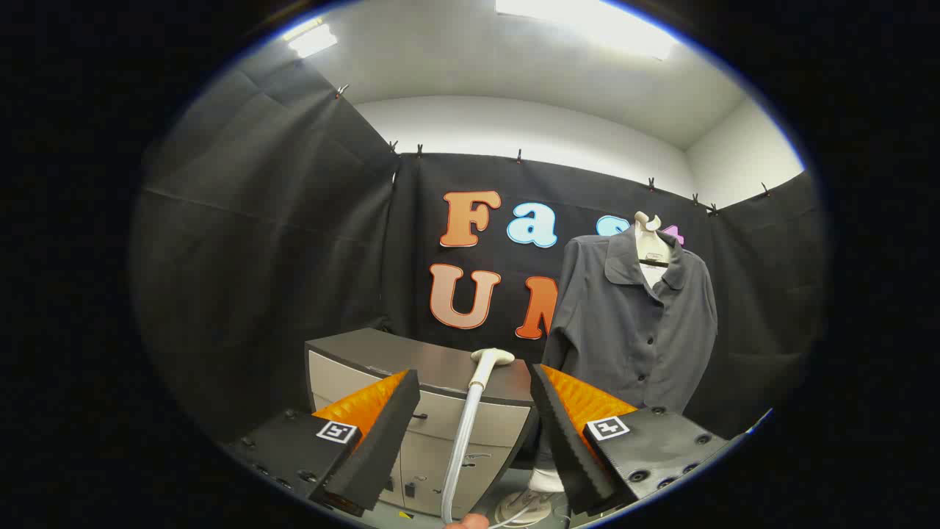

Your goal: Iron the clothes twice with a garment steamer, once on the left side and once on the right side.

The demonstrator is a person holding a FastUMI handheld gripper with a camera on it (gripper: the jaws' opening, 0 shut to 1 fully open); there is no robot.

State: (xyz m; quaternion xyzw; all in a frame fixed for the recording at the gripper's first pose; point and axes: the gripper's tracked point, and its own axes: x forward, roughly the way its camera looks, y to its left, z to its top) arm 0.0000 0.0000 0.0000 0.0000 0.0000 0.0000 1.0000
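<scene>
Spread wide apart, the two fingers of the claw grip nothing — it stands released, with open air between the tips. Between the fingers and a little ahead runs the pale, translucent hose of the garment steamer, rising to a white handle and a cream, flat steamer head. That head rests on the top of a low grey cabinet with pale drawer fronts, which serves here as the table; the hose hangs down in front of its drawers. Near the hose's lower end a fingertip of a person shows. Beyond the right-hand finger, just beside the cabinet, a dark grey buttoned shirt with a collar hangs upright on a white mannequin stand, whose white base sits on the floor — well apart from the claw.
</scene>
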